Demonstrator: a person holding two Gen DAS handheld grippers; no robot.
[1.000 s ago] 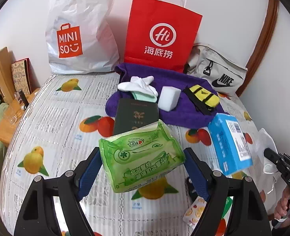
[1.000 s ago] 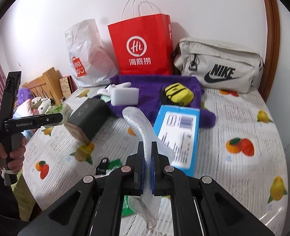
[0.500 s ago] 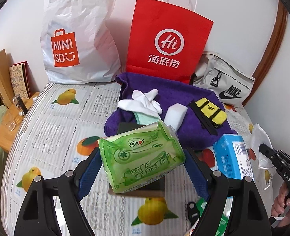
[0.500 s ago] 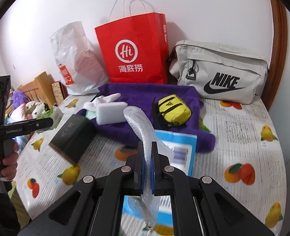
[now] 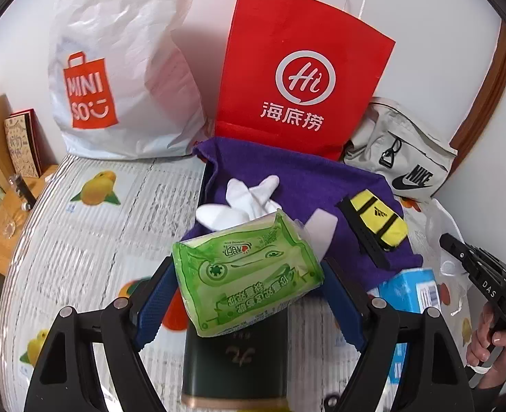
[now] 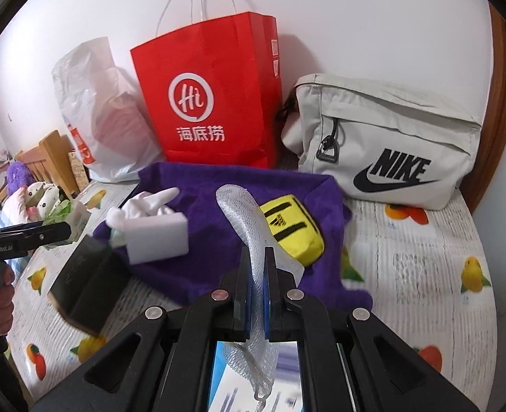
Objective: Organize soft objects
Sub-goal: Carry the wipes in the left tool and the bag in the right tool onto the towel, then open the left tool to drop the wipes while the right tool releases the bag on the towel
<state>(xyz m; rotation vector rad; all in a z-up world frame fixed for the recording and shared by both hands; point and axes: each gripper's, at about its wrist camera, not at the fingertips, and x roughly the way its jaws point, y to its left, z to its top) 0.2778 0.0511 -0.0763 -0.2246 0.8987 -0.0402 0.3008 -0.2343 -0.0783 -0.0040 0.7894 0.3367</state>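
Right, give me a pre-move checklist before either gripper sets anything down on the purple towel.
1. Left gripper holding green tissue pack: ok.
2. Right gripper shut on white mesh sleeve: ok.
3. Bare spot on purple towel: ok, at its rear.
4. Gloves, sponge, yellow pouch already on the towel: ok.
5. Dark box clear of the left gripper's path: cannot tell.

Right gripper [image 6: 257,267] clamping white mesh sleeve [image 6: 244,216], purple towel [image 6: 218,206] beyond
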